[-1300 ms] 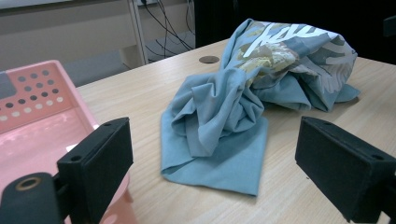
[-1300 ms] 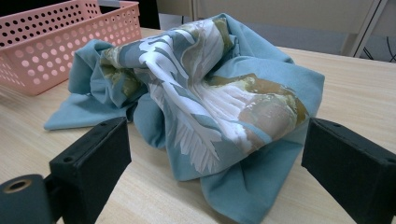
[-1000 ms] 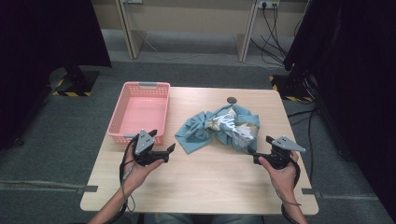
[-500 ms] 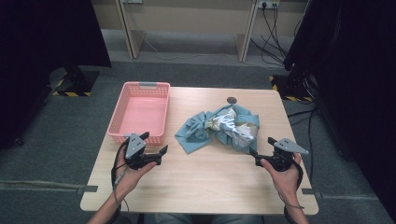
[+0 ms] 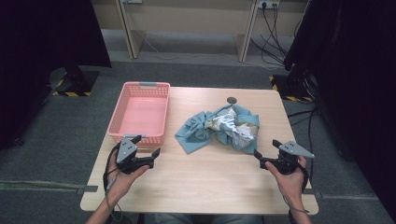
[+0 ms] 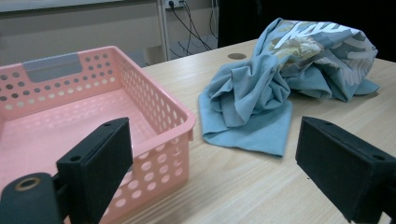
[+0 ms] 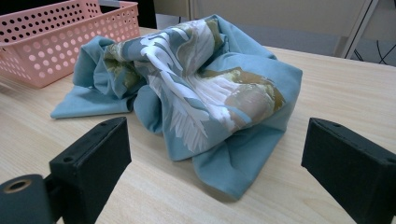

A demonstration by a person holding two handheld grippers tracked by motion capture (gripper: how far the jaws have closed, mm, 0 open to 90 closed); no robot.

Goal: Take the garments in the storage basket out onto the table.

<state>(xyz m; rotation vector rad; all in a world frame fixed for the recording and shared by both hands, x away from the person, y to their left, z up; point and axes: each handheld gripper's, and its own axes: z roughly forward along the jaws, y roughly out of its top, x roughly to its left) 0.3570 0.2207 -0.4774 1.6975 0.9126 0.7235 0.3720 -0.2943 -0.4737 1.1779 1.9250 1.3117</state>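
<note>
A crumpled blue-grey cloth [image 5: 219, 127] with a white and tan print lies in a heap at the table's middle. It shows in the left gripper view [image 6: 280, 74] and the right gripper view [image 7: 196, 98]. An empty pink perforated basket [image 5: 161, 93] stands at the table's left, its near corner [image 6: 182, 123] close to my left jaws. My left gripper [image 5: 145, 145] is open beside the basket's front corner, holding nothing. My right gripper [image 5: 266, 150] is open near the cloth's right edge, jaws wide, nothing between them.
A small dark round disc [image 5: 231, 100] sits at the table's far edge. Bare wooden tabletop [image 5: 205, 182] spreads in front of the cloth. Cables [image 5: 275, 28] and dark curtains [image 5: 355, 70] lie beyond the table on the grey floor.
Both hands have drawn back toward the near edge of the table, away from the cloth. Both grippers stay open.
</note>
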